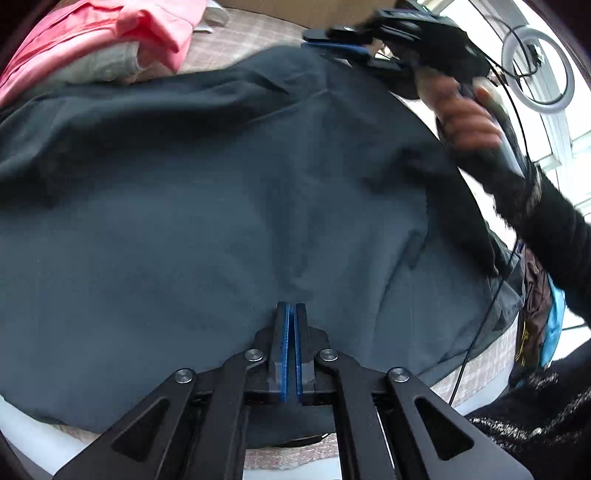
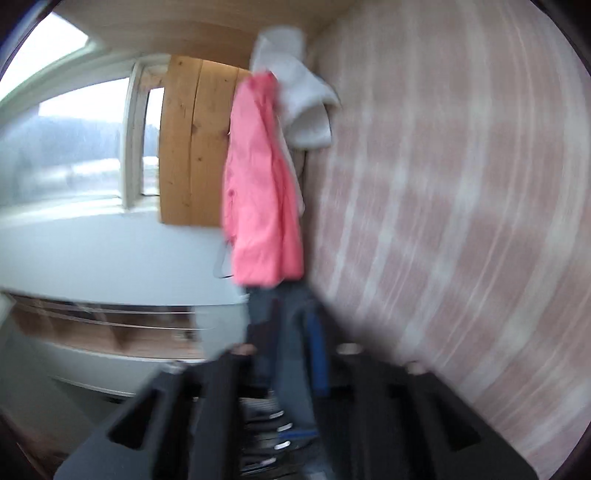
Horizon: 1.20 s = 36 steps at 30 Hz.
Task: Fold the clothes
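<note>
A pink garment and a grey one lie piled at the far left of the pink-checked bedspread, with the dark garment spread across its middle. The left gripper is closed, tips at the dark cloth. To the right, near a ring light and window, a hand holds the right gripper, clamped on that garment's far edge.

Spread garment: dark slate grey, plain.
Folded top: coral pink, plain.
Garment beneath it: pale grey.
Bed cover: dusty pink with white check.
Gripper pads: blue, on black fingers.
Sleeve: black.
Wooden panel: honey-tan, knotted grain.
</note>
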Tool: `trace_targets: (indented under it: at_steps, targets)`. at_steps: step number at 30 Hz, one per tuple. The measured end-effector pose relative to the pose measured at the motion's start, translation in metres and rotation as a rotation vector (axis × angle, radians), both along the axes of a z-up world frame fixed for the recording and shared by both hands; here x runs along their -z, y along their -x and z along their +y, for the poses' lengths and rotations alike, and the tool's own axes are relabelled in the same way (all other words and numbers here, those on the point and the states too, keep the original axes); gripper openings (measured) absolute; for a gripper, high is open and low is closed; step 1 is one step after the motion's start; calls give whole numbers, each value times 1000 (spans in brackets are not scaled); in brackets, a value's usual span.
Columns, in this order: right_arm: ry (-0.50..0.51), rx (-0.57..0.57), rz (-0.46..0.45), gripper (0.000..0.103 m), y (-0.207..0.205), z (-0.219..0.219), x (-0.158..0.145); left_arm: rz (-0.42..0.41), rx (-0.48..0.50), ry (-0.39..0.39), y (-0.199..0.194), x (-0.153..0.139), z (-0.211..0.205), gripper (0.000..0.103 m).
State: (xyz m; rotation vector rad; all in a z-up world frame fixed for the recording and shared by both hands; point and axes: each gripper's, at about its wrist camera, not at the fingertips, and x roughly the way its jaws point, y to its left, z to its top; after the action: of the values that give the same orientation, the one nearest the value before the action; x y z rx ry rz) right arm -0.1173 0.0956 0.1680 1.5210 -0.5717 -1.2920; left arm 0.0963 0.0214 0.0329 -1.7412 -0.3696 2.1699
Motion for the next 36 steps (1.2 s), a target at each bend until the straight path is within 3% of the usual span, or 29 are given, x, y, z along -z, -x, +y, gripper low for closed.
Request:
trace_targets:
  at_steps: [5,7,12,14,15,16,19,22,24,27,29,32,34,35,36]
  targets:
    - [-157,-4,128,4,31,-3,-9,-11,2,-23,4,2,-3,2]
    - [-122,-21,125,7,37,9,-24,-15,11,-10,6,1,0,2]
    - [-78,-18,246,9,34,83,-88,59,80,-10,14,-25,13,2]
    - [-72,22,306,20,14,134,-114,95,120,-28,20,-39,26,2]
    - [-93,53,346,32,1,156,-125,104,136,-40,24,-42,32,2]
    - [-119,69,397,38,-13,182,-134,116,164,-48,27,-48,42,2]
    - [-292,221,535,38,-60,268,-149,166,258,-26,33,-62,72,3]
    - [-466,233,592,38,-105,313,-140,199,346,-2,49,-66,99,11]
    - [-592,188,655,38,-127,313,-126,189,355,32,59,-67,103,25]
    - [-573,65,689,38,-144,287,-106,182,359,140,56,-57,103,37]
    - [-559,-20,690,38,-148,263,-85,119,374,205,49,-42,105,45]
    - [-578,-116,675,38,-145,226,-53,99,425,287,29,-22,106,45]
    - [-587,-176,693,38,-148,209,-40,122,438,323,19,-13,105,34]
    - [-597,-204,710,38,-149,201,-35,157,438,334,16,-15,103,14]
    - [-616,-232,721,38,-149,196,-29,163,443,311,14,-16,98,2]
